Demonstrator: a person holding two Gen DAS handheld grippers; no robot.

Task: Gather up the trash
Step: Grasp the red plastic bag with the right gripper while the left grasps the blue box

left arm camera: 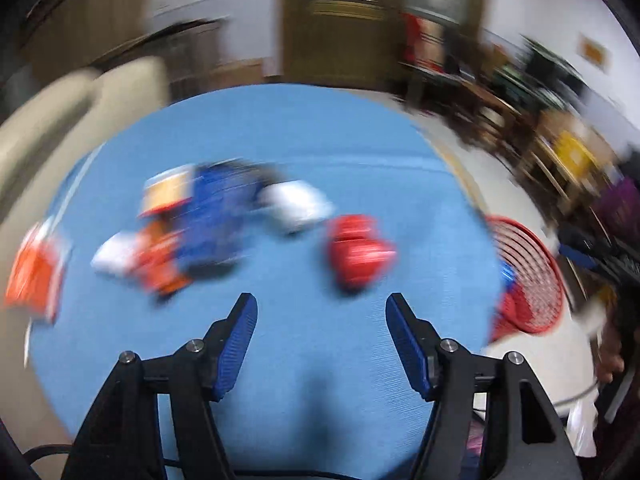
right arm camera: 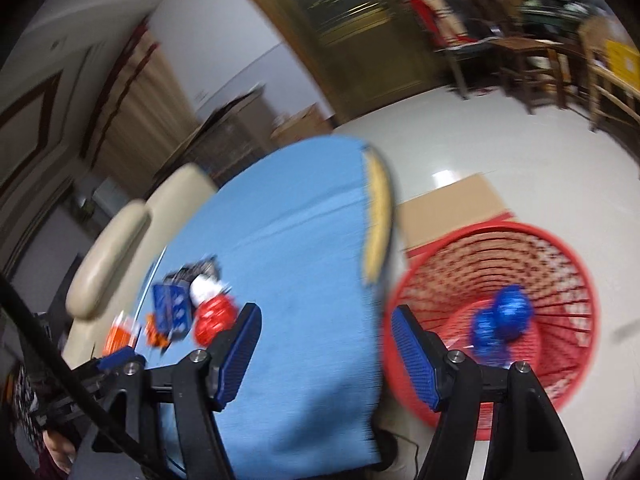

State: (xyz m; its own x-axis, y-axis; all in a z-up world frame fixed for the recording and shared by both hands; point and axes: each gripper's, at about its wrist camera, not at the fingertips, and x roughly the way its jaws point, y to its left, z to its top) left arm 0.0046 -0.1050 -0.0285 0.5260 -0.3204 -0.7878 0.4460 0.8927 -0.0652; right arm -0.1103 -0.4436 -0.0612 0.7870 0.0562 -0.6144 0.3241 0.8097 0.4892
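Both views are motion-blurred. In the left wrist view my left gripper (left arm camera: 322, 308) is open and empty above the blue tablecloth (left arm camera: 320, 380). Ahead lie a crumpled red wrapper (left arm camera: 358, 254), a white crumpled piece (left arm camera: 296, 204), a blue package (left arm camera: 218, 216), orange wrappers (left arm camera: 160, 264) and an orange packet (left arm camera: 34, 276) at the left edge. In the right wrist view my right gripper (right arm camera: 326, 318) is open and empty at the table's right edge, beside a red mesh basket (right arm camera: 560, 272) on the floor holding crumpled blue trash (right arm camera: 504, 318). The trash pile (right arm camera: 208, 312) shows at the left.
A beige chair (right arm camera: 108, 256) stands behind the table (right arm camera: 304, 240). A cardboard sheet (right arm camera: 452, 208) lies on the pale floor behind the basket. Wooden chairs and tables (right arm camera: 532, 60) stand at the far right, a wooden cabinet (right arm camera: 360, 20) at the back.
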